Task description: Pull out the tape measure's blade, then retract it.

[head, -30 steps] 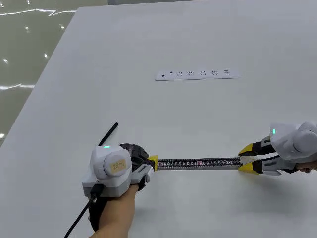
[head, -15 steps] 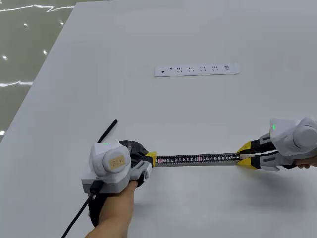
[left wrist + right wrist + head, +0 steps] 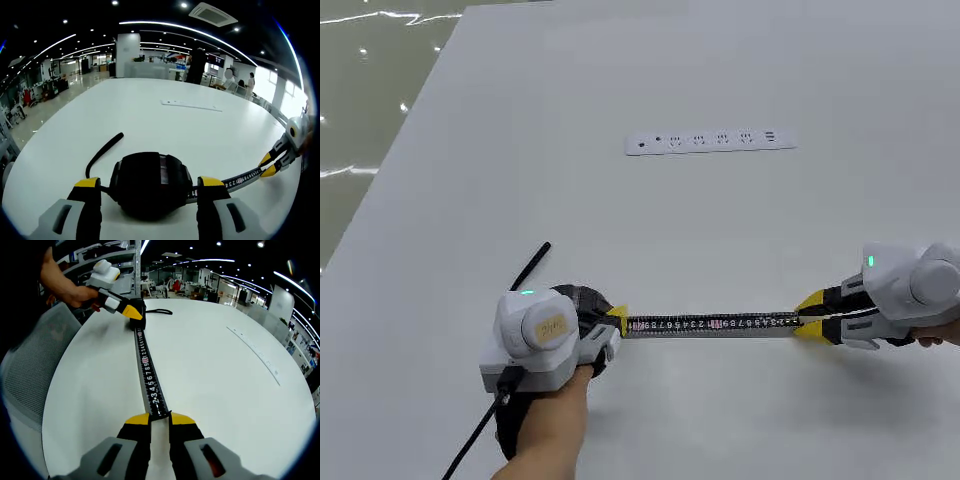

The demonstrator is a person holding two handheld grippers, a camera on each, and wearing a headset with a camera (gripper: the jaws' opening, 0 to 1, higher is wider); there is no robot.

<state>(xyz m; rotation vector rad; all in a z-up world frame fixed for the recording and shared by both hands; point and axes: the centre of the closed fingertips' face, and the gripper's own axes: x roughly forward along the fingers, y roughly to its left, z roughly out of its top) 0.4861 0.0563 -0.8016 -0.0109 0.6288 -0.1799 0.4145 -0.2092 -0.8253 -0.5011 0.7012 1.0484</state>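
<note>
The left gripper [image 3: 149,185] is clamped on the black tape measure case [image 3: 150,192], one yellow-tipped jaw on each side, and pins it down on the tabletop [image 3: 720,230]. The case sits toward the tabletop's left edge, with its black wrist strap [image 3: 535,265] trailing away behind it. From the case's mouth the blade [image 3: 710,323] runs flat across the surface toward the right edge, numbers up. The right gripper [image 3: 160,419] is nipped narrow on the blade's end, with the tip between its jaws. Farther toward the tabletop's far edge, well apart from all this, lies a white power strip [image 3: 708,141].

The pull-out appears to be done or close to it, since a good stretch of blade lies exposed between the two grippers. The retraction comes next. It calls for the left gripper to hold the case steady while the right walks the blade's end back toward the mouth under control, rather than dropping it and letting it whip.
</note>
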